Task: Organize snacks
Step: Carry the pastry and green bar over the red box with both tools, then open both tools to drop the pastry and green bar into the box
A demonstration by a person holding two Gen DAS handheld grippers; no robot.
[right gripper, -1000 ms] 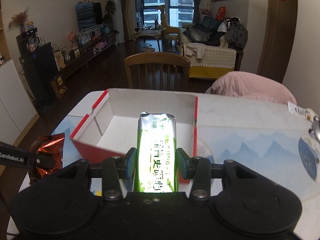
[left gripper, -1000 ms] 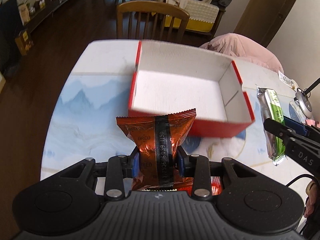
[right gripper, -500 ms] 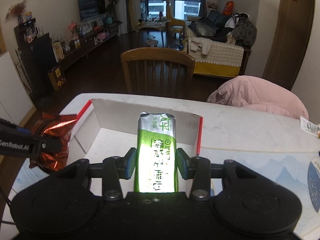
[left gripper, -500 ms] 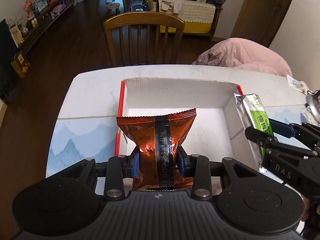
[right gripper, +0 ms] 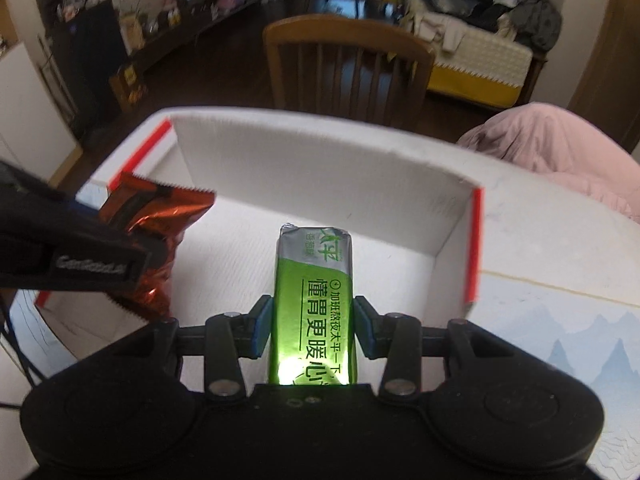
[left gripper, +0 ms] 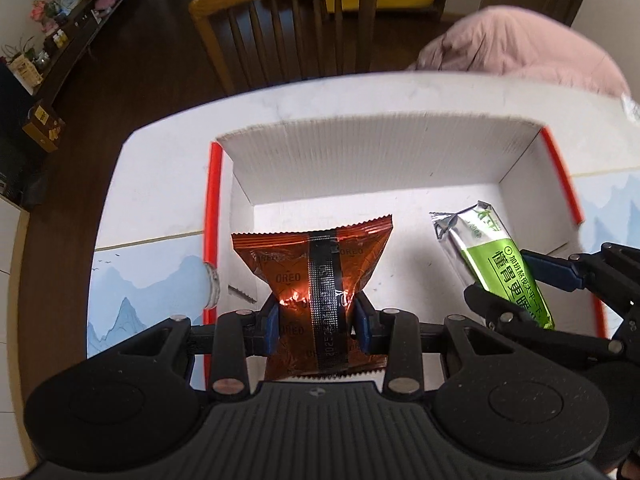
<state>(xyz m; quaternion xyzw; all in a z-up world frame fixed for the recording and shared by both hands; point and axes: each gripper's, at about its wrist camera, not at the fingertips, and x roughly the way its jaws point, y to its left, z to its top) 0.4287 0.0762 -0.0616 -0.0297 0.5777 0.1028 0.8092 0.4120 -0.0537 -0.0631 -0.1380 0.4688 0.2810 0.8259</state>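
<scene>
My left gripper (left gripper: pixel 316 322) is shut on an orange Oreo packet (left gripper: pixel 316 264) and holds it over the left part of an open red-and-white cardboard box (left gripper: pixel 380 152). My right gripper (right gripper: pixel 313 328) is shut on a green and silver snack packet (right gripper: pixel 314 292) and holds it over the box's white floor (right gripper: pixel 400 280). The green packet (left gripper: pixel 496 264) and right gripper (left gripper: pixel 532 280) also show in the left wrist view, inside the box's right part. The Oreo packet (right gripper: pixel 156 220) and left gripper (right gripper: pixel 80 256) show at the left of the right wrist view.
The box sits on a white table with a blue mountain print (left gripper: pixel 140 272). A wooden chair (left gripper: pixel 288 20) stands at the table's far side. A pink cushion (left gripper: pixel 520 44) lies beyond the table at the right. A dark floor and sideboard (right gripper: pixel 132 44) are behind.
Both grippers have moved forward and down, from in front of the box to over its inside, each still holding its packet. The box now fills more of both views.
</scene>
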